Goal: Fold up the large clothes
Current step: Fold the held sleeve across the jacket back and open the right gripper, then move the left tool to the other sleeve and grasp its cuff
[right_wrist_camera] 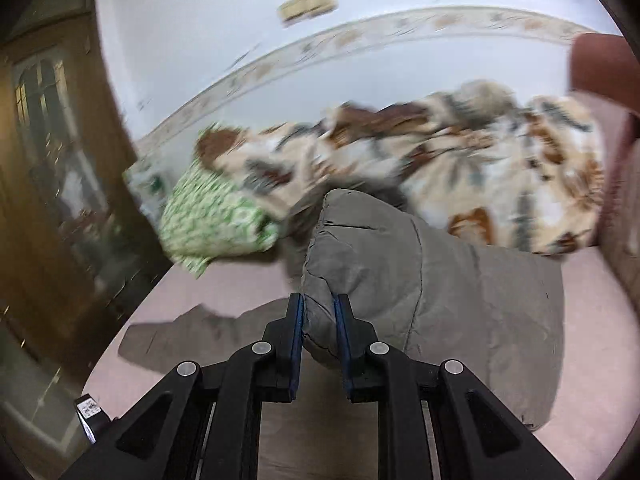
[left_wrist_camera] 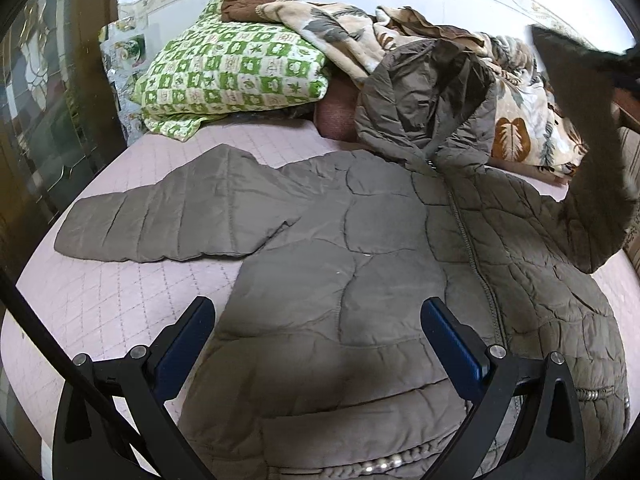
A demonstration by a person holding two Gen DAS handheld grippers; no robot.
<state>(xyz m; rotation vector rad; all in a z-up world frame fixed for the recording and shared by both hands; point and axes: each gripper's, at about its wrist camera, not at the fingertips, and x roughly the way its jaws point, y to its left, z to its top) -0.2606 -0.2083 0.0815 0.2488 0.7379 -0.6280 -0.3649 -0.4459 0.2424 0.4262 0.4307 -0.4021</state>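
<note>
A grey-brown quilted hooded jacket (left_wrist_camera: 360,264) lies front up on the pink bed (left_wrist_camera: 112,296), zip closed, hood toward the pillows. Its left sleeve (left_wrist_camera: 160,220) lies flat, spread out to the left. My left gripper (left_wrist_camera: 318,320) is open and empty, hovering over the jacket's lower body. My right gripper (right_wrist_camera: 318,320) is shut on the cuff of the jacket's right sleeve (right_wrist_camera: 400,264) and holds it lifted above the bed. That raised sleeve shows at the right edge of the left wrist view (left_wrist_camera: 592,184).
A green-and-white checked pillow (left_wrist_camera: 236,68) and a crumpled leaf-print blanket (left_wrist_camera: 520,120) lie at the head of the bed against the wall. A dark wooden cabinet with glass (left_wrist_camera: 48,100) stands left of the bed. Bare pink mattress (right_wrist_camera: 592,320) lies beside the jacket.
</note>
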